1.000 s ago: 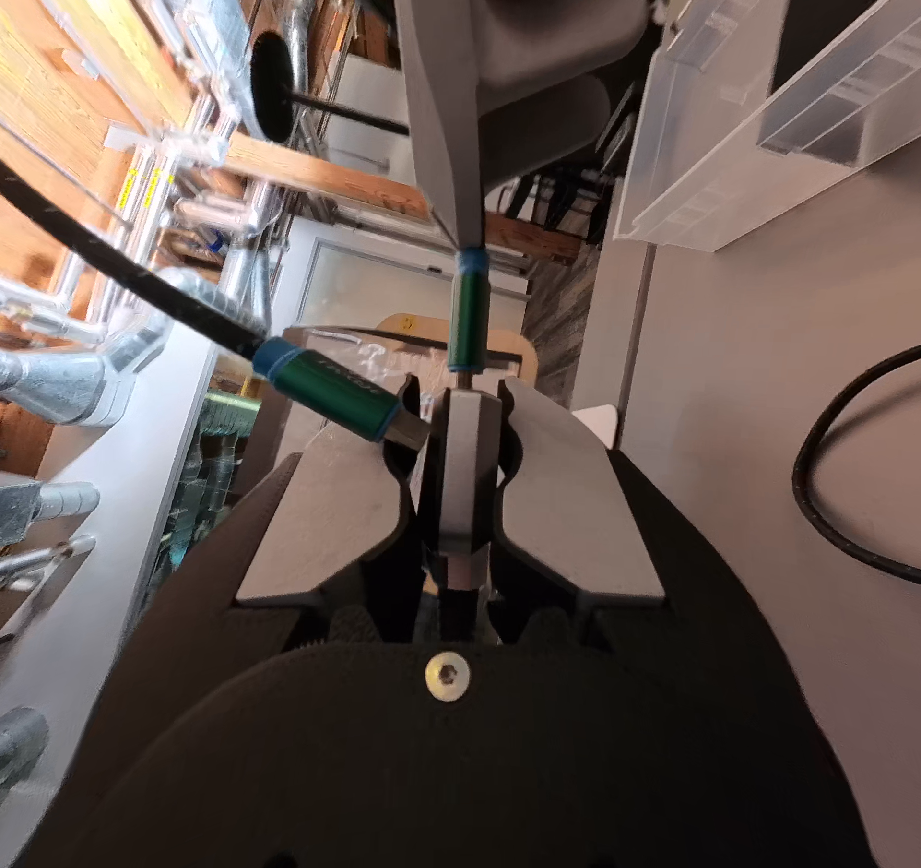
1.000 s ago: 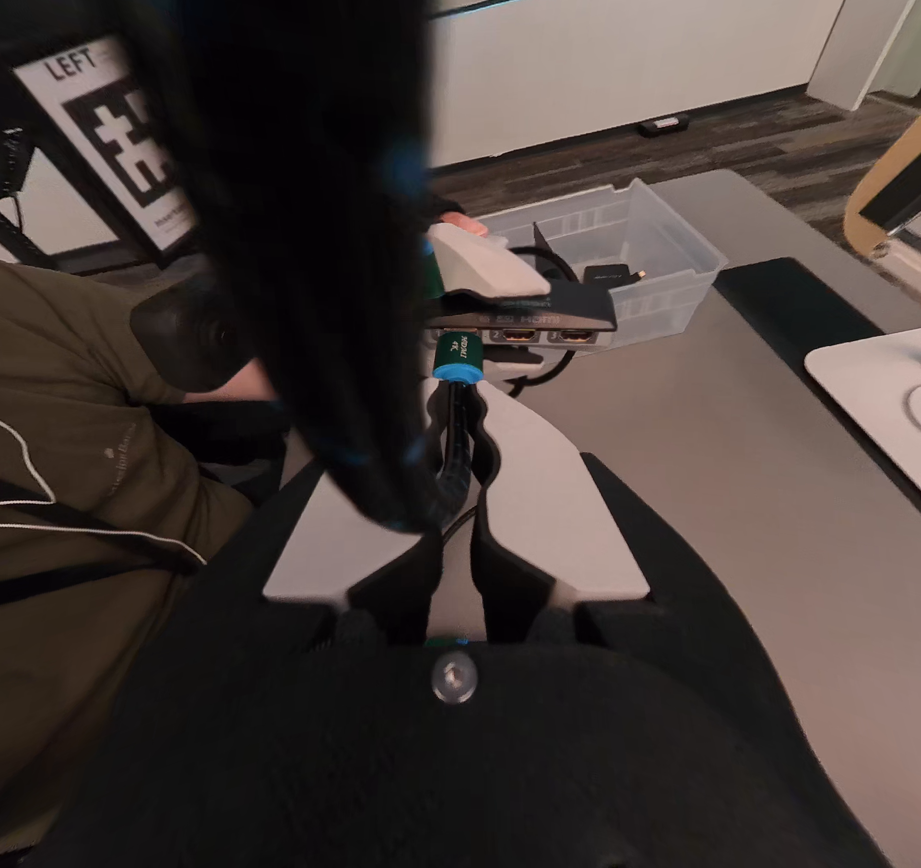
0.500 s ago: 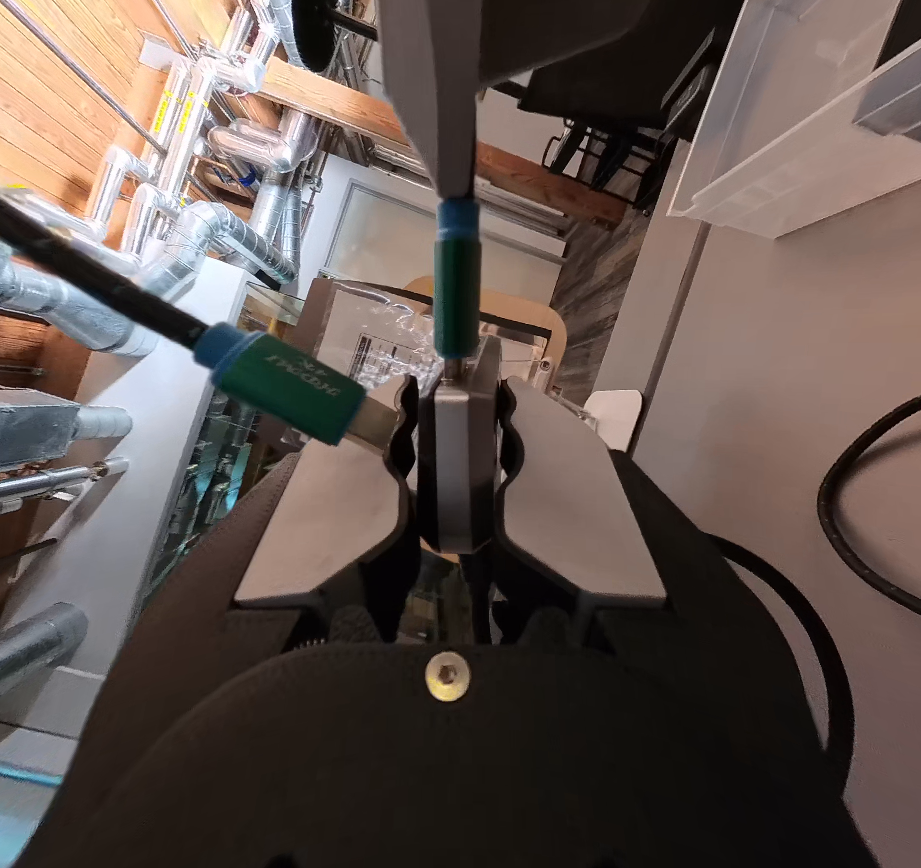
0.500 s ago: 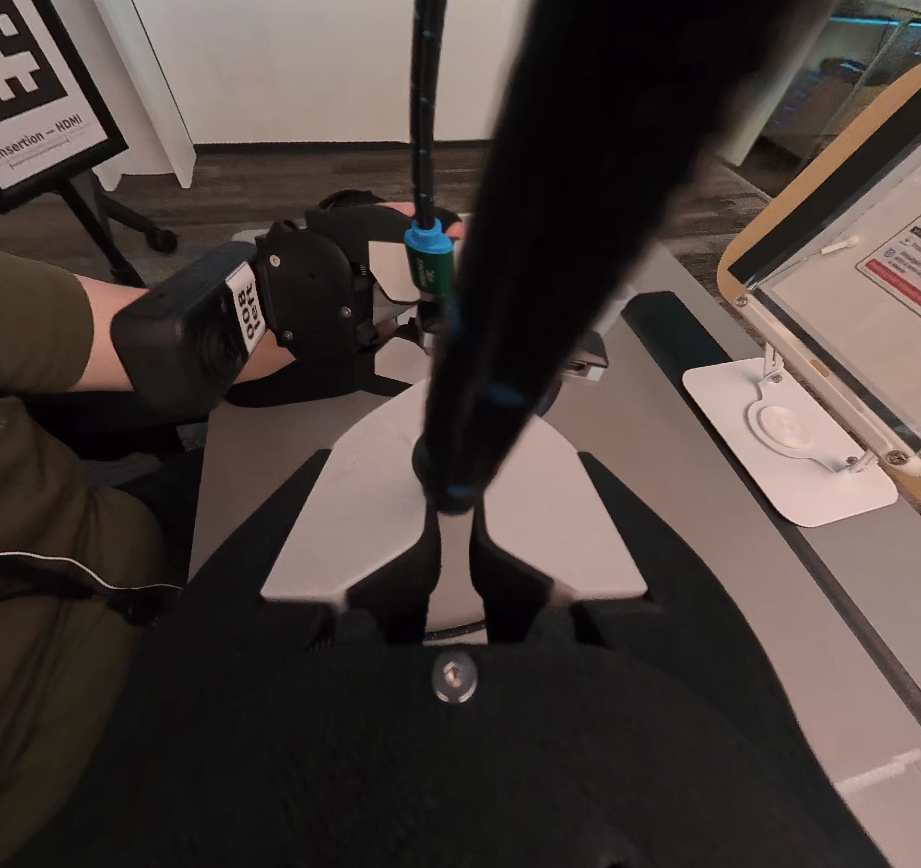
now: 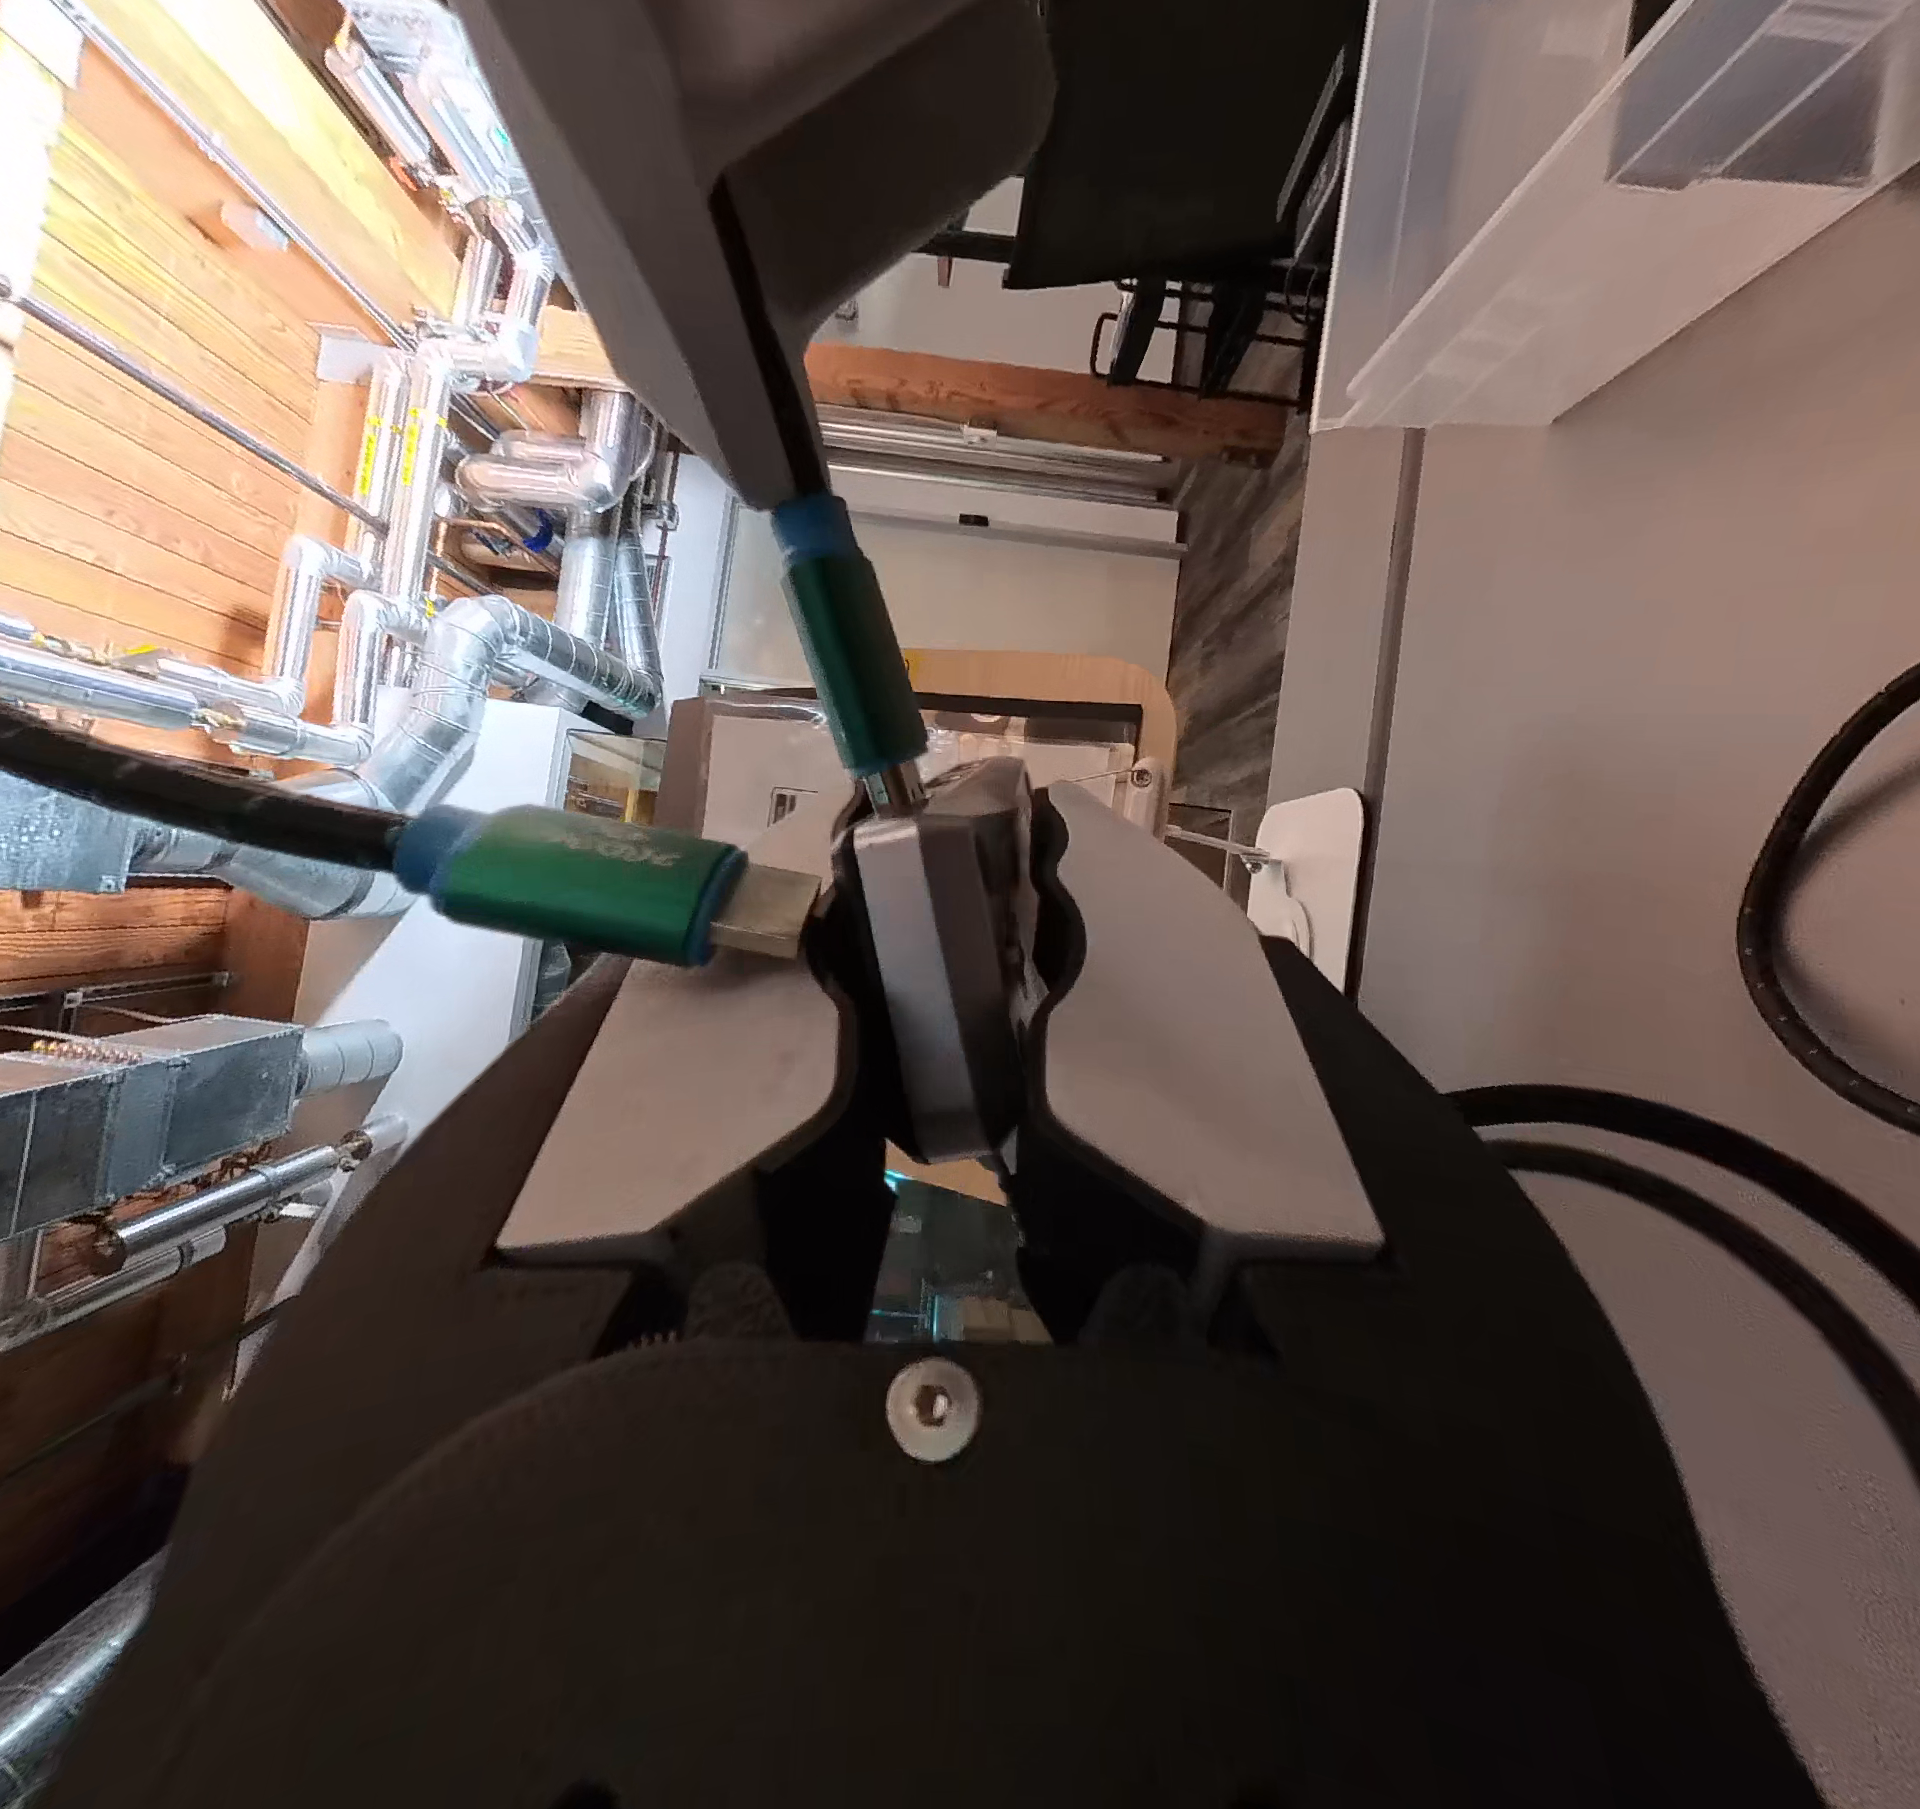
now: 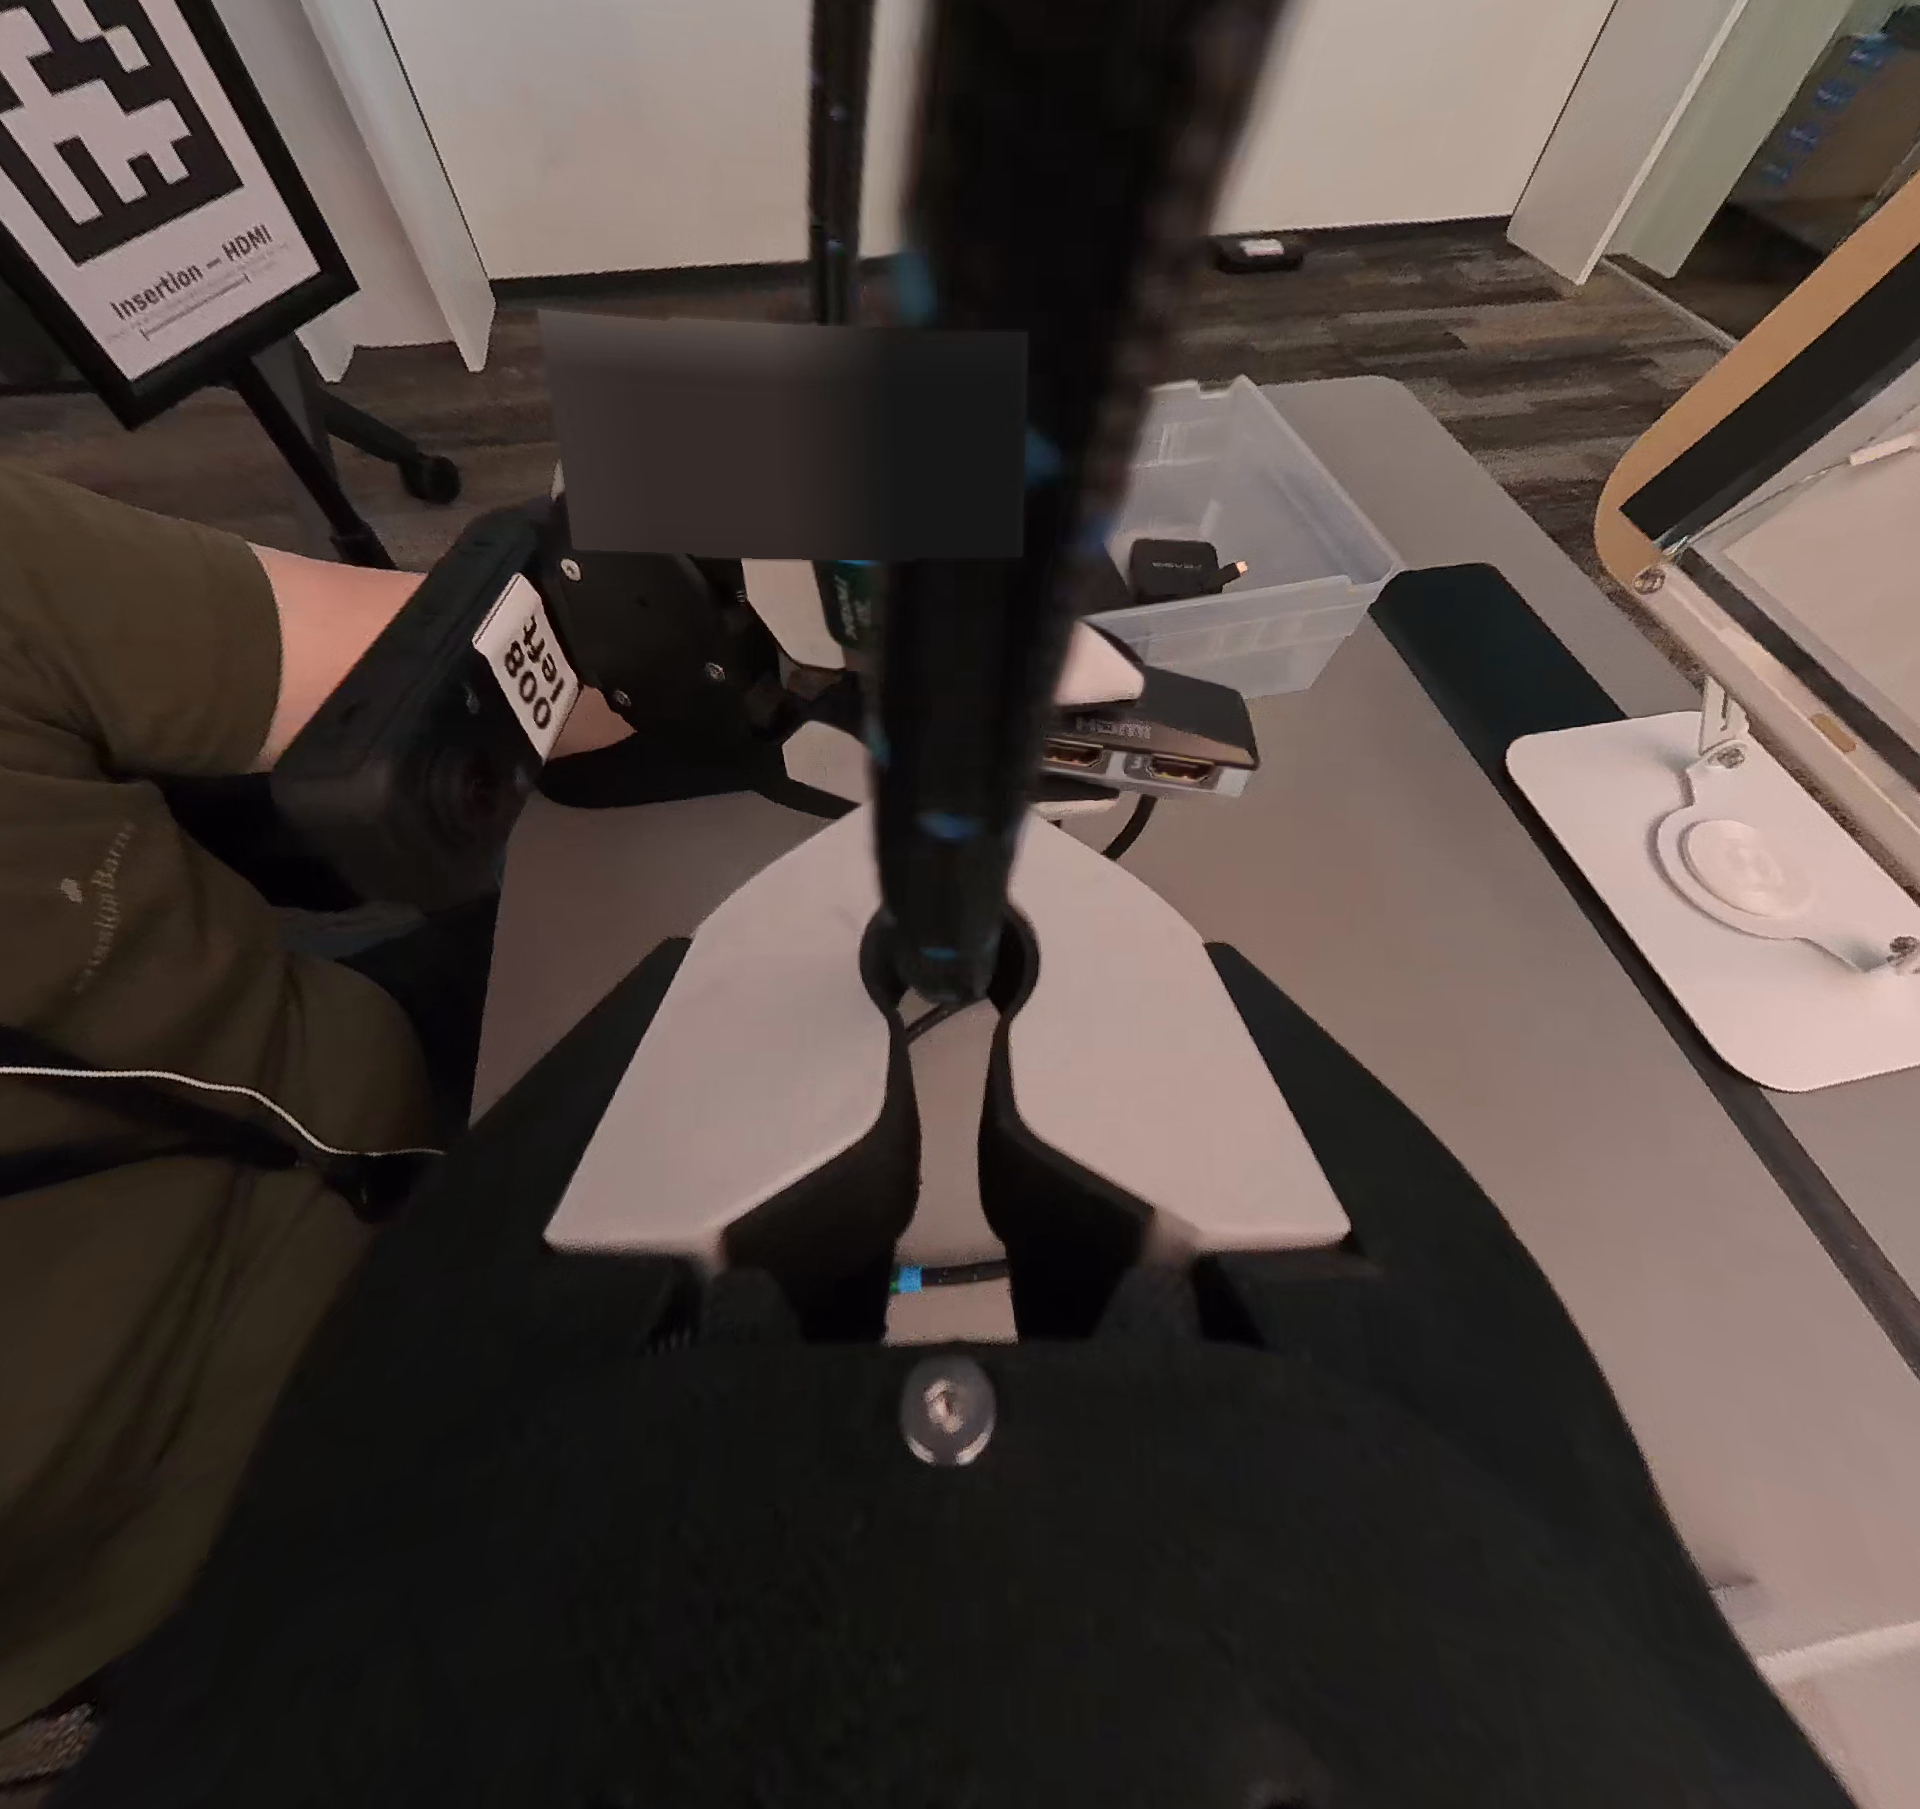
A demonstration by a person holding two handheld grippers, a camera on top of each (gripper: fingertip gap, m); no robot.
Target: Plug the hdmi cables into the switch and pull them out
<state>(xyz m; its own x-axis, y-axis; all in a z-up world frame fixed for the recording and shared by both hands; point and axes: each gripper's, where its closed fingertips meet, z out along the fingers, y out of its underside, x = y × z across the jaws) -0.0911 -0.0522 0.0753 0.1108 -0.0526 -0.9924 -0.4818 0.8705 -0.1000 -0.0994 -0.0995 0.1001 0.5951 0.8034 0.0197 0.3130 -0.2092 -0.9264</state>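
Blocking much of switch: blurred cable

A thick black cable rises straight before the right gripper, blocking the way to the switch. Right of the switch, bare tabletop lies open as far as the white plate; the clear bin closes the far side.

The grey switch is held edge-on above the table. One green plug sits in its top port; a second green plug points at its side.
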